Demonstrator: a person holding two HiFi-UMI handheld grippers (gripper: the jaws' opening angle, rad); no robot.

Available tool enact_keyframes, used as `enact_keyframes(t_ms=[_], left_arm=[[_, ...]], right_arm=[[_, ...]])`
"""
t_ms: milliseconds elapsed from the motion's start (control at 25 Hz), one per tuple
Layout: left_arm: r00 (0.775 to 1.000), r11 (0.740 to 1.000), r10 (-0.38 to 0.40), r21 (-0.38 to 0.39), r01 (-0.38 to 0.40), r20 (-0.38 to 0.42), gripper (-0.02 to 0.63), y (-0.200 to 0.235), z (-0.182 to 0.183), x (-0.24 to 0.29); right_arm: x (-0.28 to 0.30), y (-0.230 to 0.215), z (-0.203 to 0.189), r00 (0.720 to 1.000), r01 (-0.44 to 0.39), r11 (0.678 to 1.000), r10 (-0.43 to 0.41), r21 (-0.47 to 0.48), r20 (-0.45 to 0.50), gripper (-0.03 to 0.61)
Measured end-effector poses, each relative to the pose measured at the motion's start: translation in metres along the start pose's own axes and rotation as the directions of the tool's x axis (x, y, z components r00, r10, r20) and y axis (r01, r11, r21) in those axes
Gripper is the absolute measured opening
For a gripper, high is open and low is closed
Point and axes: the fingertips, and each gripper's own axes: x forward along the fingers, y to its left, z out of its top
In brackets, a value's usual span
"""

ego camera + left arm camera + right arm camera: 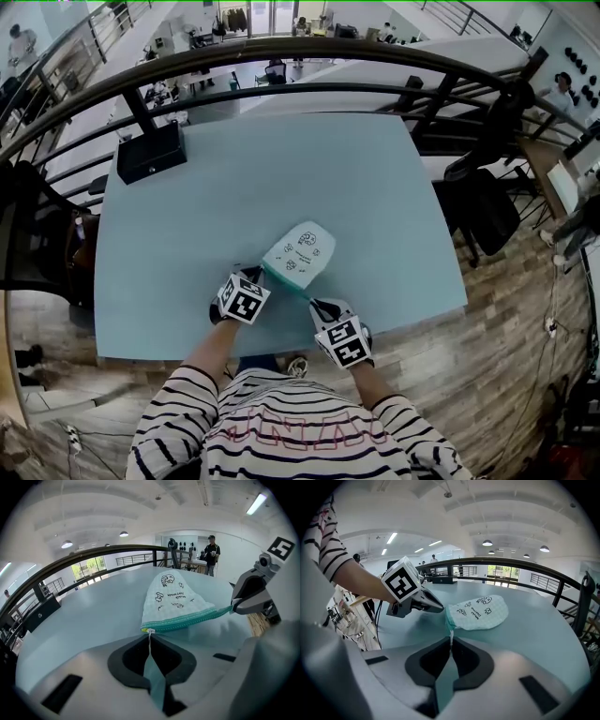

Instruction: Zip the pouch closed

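Pale teal tabletop (187,281), head view: the white waffle-fabric pouch with black doodles and a teal zip band (302,251) lies near the front edge, zip side toward me. My left gripper (261,277) is at one end of the zip band and my right gripper (319,307) at the other, with the band drawn straight between them. A black box (150,152) sits well apart at the far left corner.

Left gripper view: jaws are together, clamped on the small silvery zip pull (150,632). The slider sits at the pouch's near end. The band runs flat from there to the right gripper (236,603), which pinches the far end. No gap shows along it.

Right gripper view: jaws are together on a thin pale tail at the pouch's near corner (450,637). The left gripper (439,607) touches the opposite end.

Progress, as a judgement: the slider looks to be at the end of its travel and the zip reads as closed. What remains is to confirm the last teeth and let go. I cannot rule out a short open stretch under the slider.
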Motion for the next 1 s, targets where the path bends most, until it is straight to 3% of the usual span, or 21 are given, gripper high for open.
enact_keyframes(t_ms=[480,1000], left_arm=[[0.998,0.997,0.059,-0.058,-0.058,0.014,0.028,0.012,-0.013,-0.019],[0.962,0.986,0.143,-0.115,-0.119,0.232,0.026,0.002,0.022,-0.095]], right_arm=[[-0.01,-0.009,0.003,0.998,0.036,0.997,-0.04,0.075,0.041,0.04],[-0.047,-0.001,0.041,0.975,0.049,0.992,-0.072,0.115,0.211,0.038]])
